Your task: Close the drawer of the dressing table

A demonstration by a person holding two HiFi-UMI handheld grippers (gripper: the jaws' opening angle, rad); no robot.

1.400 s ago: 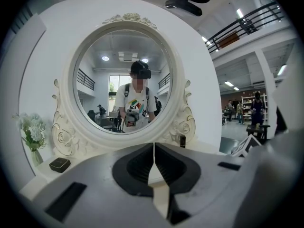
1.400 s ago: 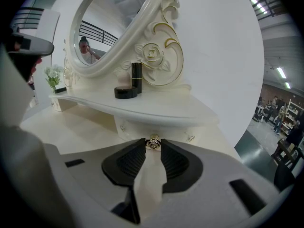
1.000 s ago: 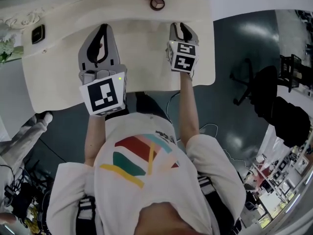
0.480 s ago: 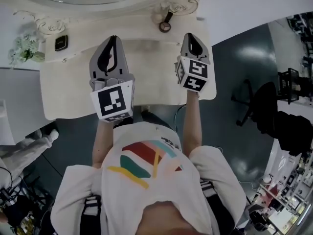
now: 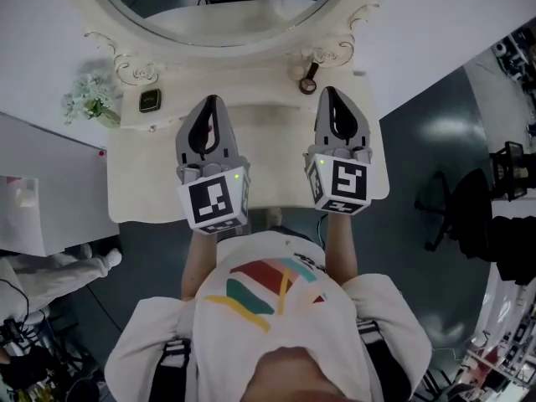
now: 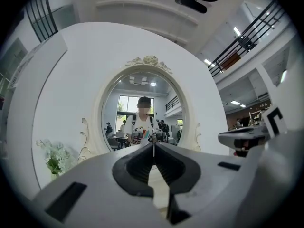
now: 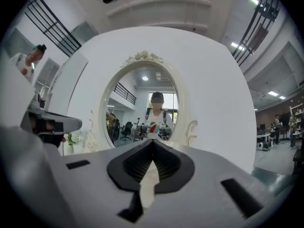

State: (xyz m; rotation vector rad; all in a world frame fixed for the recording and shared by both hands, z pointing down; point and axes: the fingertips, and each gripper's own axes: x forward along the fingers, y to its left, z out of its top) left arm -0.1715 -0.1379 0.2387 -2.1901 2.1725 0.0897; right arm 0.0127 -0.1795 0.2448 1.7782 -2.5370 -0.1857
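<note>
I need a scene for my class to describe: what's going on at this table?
A person is at a cream dressing table, holding a tool in each hand. The left tool and right tool are both shut and empty, held level above the tabletop and pointing at the oval mirror. Neither touches anything, and no open drawer shows from above.

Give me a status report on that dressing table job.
Left gripper shut, empty. Right gripper just closed, empty. Dressing table: no drawer seen sticking out. Nothing in the way.
</note>
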